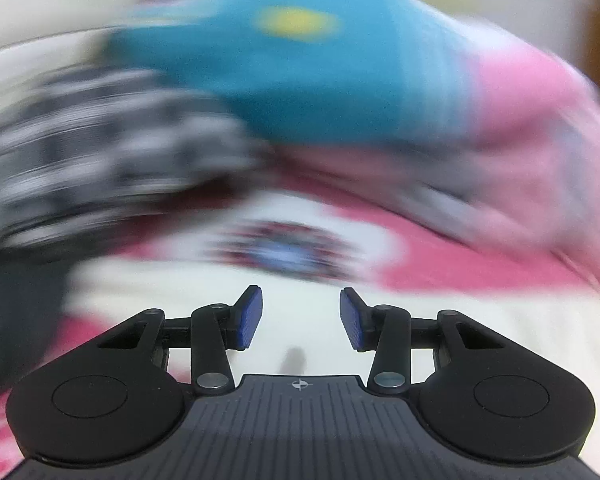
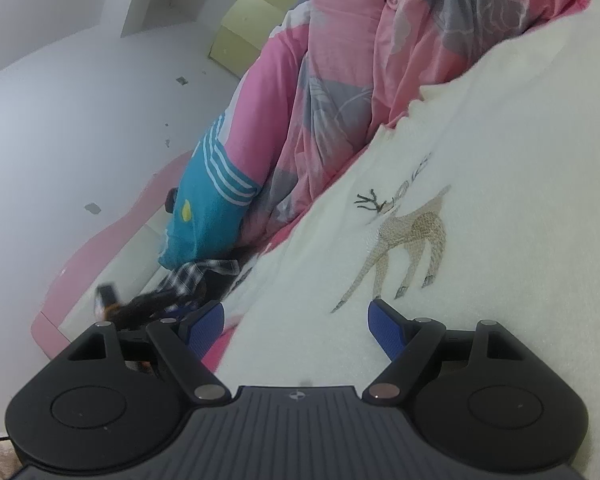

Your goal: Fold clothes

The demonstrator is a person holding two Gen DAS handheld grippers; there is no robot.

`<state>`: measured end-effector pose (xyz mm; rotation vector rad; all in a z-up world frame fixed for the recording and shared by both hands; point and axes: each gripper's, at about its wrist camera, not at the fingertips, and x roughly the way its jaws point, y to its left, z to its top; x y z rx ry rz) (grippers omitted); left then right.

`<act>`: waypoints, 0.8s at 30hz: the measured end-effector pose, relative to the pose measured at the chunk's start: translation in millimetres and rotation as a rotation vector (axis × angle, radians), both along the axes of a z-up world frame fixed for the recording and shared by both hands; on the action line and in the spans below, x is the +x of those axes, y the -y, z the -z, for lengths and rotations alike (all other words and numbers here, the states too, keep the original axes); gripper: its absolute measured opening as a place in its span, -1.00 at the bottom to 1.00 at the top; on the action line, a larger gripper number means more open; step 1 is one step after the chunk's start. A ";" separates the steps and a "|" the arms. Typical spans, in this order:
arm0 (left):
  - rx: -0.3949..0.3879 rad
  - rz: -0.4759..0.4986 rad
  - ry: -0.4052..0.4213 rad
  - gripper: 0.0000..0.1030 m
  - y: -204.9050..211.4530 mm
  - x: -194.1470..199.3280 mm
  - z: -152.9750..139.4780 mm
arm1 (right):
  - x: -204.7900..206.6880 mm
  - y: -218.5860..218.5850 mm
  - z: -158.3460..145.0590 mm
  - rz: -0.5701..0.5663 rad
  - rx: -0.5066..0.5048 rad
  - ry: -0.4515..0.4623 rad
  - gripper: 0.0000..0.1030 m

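Left gripper (image 1: 301, 318): jaws parted, nothing between the pads; cream blanket (image 1: 300, 304) seen below. Right gripper (image 2: 296, 330): jaws spread wide, empty, held over the same blanket near its embroidered deer (image 2: 408, 240). Clothes noted beyond the deer: teal garment (image 2: 198, 216), checked garment (image 2: 192, 274), both against the pink quilt (image 2: 332, 92).

Items counted: one blue garment (image 2: 204, 204) bearing one yellow spot; one black-and-white checked garment (image 2: 192, 274); one pink patterned quilt (image 2: 332, 92); one cream blanket (image 2: 500, 160) with one embroidered deer (image 2: 408, 240); two hand-held grippers, left (image 1: 301, 318) and right (image 2: 296, 330).
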<state>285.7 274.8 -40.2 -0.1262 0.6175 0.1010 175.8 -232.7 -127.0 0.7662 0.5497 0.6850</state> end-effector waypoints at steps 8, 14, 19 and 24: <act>0.055 0.222 -0.043 -0.19 75.1 44.6 57.4 | 0.0 4.0 2.5 -0.001 0.035 0.000 0.57; -0.062 0.037 -0.042 -0.53 -36.3 38.9 48.2 | 0.4 8.1 4.7 -0.007 0.072 0.001 0.58; -0.048 -0.056 -0.093 -0.68 -115.0 30.2 41.2 | 0.3 8.9 5.0 -0.009 0.082 0.002 0.58; 0.242 -0.191 -0.205 -0.47 -148.3 16.0 25.2 | 0.2 9.4 5.7 -0.009 0.090 0.001 0.58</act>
